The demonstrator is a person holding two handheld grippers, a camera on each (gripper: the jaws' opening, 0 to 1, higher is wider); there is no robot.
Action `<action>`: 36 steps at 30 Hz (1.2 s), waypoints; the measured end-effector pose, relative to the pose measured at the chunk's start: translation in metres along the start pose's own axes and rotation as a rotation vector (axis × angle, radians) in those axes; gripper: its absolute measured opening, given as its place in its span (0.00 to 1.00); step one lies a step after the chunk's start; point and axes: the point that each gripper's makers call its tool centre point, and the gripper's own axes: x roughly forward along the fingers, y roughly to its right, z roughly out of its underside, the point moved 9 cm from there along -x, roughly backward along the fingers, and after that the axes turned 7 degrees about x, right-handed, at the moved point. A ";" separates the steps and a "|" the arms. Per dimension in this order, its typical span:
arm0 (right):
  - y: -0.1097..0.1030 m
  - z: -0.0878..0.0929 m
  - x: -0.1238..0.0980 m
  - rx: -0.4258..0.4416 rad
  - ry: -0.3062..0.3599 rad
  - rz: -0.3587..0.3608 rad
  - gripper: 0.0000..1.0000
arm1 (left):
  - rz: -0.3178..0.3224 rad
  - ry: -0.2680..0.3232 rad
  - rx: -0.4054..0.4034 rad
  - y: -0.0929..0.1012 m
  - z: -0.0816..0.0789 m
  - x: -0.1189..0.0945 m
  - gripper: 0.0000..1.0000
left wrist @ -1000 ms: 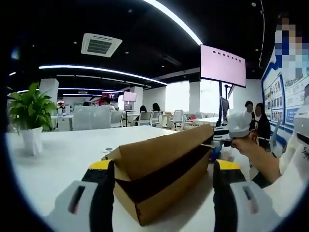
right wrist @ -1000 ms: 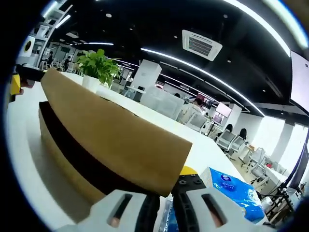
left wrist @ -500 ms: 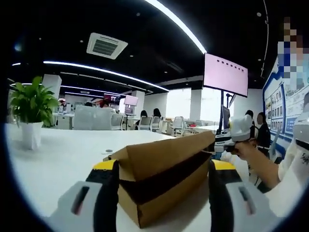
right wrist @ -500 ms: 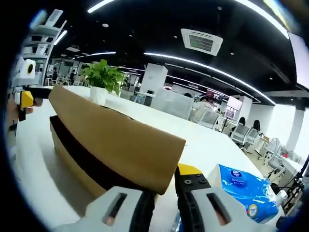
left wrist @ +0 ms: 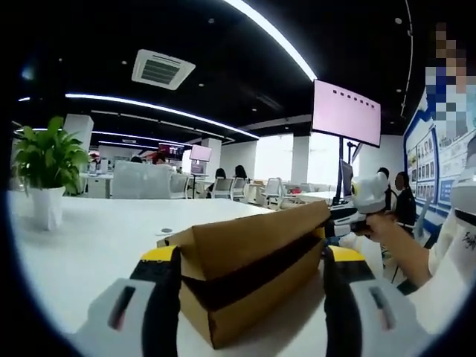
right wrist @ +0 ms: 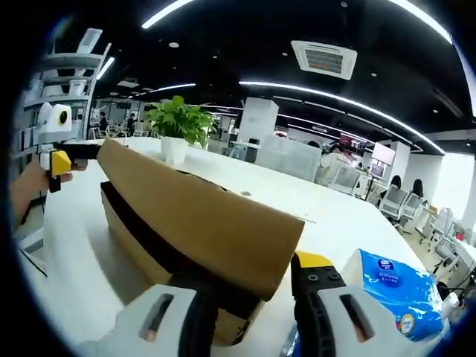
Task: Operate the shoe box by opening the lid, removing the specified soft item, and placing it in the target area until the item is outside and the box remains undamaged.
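The cardboard shoe box (left wrist: 245, 279) sits on the white worktop (left wrist: 89, 238) with its lid (right wrist: 201, 219) raised partway. The left claw (left wrist: 249, 297) is spread wide, its jaws straddling one end of the box. The right claw (right wrist: 249, 301) is spread at the lid's corner, with a blue tissue pack (right wrist: 390, 294) beside it and a potted plant (right wrist: 178, 126) behind.

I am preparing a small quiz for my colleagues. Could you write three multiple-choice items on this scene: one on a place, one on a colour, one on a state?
1. Where does the blue tissue pack lie?
A. on the white table beside the cardboard box
B. inside the box
C. under the potted plant

2. What colour are the gripper jaw tips?
A. red
B. yellow
C. green

3. How is the box lid?
A. removed
B. raised a little
C. taped flat

Answers: 1 A, the pack rests on the tabletop; 2 B, yellow caps show; 3 B, a dark gap runs beneath the lid.
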 end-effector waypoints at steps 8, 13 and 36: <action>-0.004 -0.001 -0.001 0.084 0.014 -0.113 0.62 | -0.004 -0.004 0.000 -0.002 0.001 -0.001 0.80; -0.006 0.000 -0.002 0.150 0.035 -0.193 0.71 | -0.014 -0.016 0.002 -0.002 0.003 0.001 0.80; -0.018 0.016 -0.006 0.221 0.148 -0.196 0.83 | -0.029 -0.055 0.024 -0.002 0.016 0.005 0.80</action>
